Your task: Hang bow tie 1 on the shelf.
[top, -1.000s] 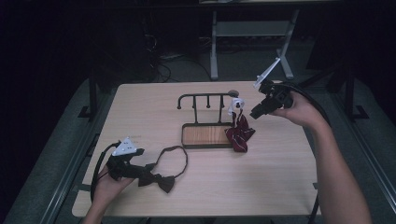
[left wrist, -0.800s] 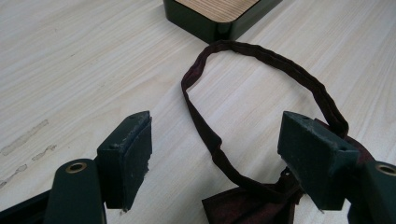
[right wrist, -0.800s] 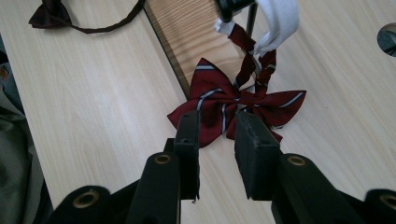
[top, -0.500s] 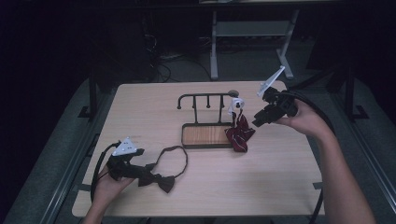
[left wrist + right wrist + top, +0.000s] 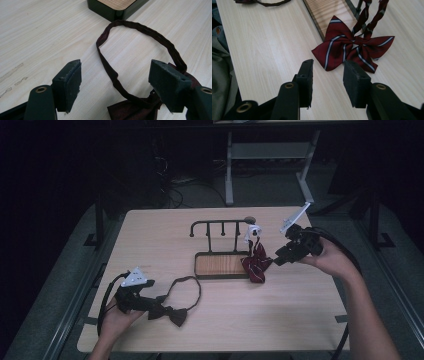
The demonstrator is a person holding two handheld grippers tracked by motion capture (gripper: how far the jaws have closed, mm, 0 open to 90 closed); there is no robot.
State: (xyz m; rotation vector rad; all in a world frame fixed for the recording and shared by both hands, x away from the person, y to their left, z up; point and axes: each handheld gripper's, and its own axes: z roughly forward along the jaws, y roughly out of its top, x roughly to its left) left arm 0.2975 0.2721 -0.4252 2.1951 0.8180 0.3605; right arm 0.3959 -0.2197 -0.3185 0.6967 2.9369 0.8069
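Note:
A red bow tie with pale stripes (image 5: 256, 263) (image 5: 352, 48) hangs by its strap from the right end of a black hook rack (image 5: 218, 223) on a wooden base (image 5: 218, 265); its wings rest on the table. My right gripper (image 5: 278, 259) (image 5: 328, 80) is just right of it. Its jaws have just been opening, with nothing between them. A dark maroon bow tie (image 5: 172, 313) (image 5: 135, 111) lies at the front left, and its strap loop (image 5: 186, 287) (image 5: 140, 32) spreads toward the rack. My left gripper (image 5: 151, 304) (image 5: 117, 83) stands open astride the strap beside the knot, pads off it.
The light wooden table (image 5: 300, 320) has bare room at the front right and behind the rack. A white tag (image 5: 252, 232) hangs at the rack's right end. A cable (image 5: 345, 257) trails from the right gripper. Dark floor and a metal stand (image 5: 230, 170) lie beyond the table.
My right gripper has come down and a little nearer, to beside the striped bow tie. My left gripper and the dark bow tie have stayed put.

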